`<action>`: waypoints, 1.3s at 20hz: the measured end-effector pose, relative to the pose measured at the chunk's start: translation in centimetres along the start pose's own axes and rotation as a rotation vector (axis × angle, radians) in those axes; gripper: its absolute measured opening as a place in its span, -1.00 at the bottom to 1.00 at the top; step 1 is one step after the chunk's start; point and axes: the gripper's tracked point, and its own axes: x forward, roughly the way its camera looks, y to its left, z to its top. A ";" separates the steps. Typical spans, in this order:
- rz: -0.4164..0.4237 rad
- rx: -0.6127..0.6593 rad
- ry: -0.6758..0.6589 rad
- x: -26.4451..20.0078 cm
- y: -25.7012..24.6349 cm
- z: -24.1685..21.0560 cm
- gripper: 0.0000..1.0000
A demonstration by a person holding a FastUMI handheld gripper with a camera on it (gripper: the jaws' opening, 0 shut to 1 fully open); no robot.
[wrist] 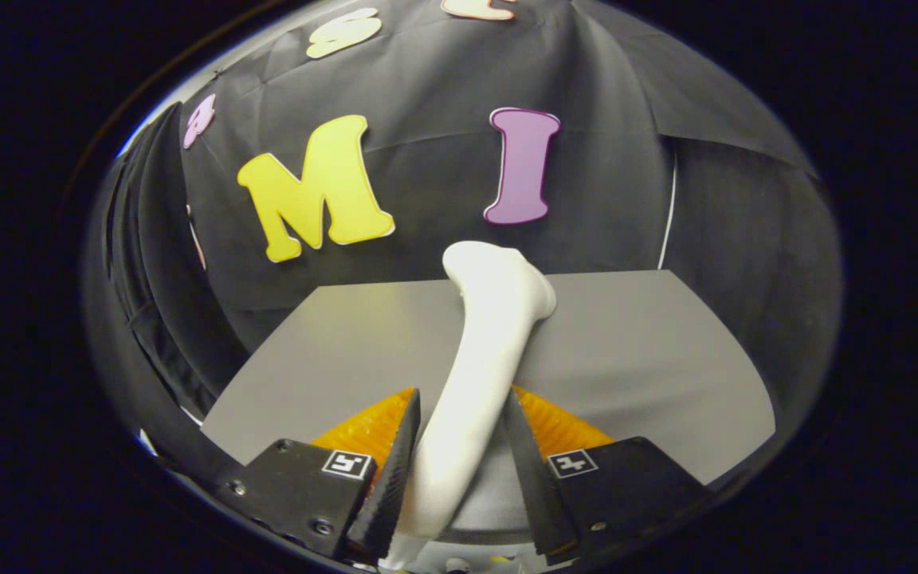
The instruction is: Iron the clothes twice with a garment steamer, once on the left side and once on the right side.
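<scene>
While the tongs point(459, 446) grip the white garment steamer point(481, 351) by its handle, both fingers point(391, 470) press against the handle's sides, one on each flank, so the tongs stand narrowed around it rather than spread wide. The handle rises from between the fingers and leans slightly toward the right, ending in a broader, rounded head that sits beyond the fingertips and in front of the booth's dark cloth wall point(427, 175). Behind the steamer lies the grey worktop point(650, 359), flat and bare where it shows, its far edge meeting the wall. The steamer's head overlaps that far edge in the view; whether it touches the worktop cannot be told. A thin pale cord or seam point(670, 207) runs down the wall to the right of the head, well apart from the steamer.
</scene>
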 end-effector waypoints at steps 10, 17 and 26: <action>0.028 0.092 -0.069 -1.7 2.1 1.0 -0.30; 0.031 0.113 -0.184 -8.2 5.2 3.0 -0.34; 0.033 0.064 -0.402 -19.6 18.1 6.4 -0.34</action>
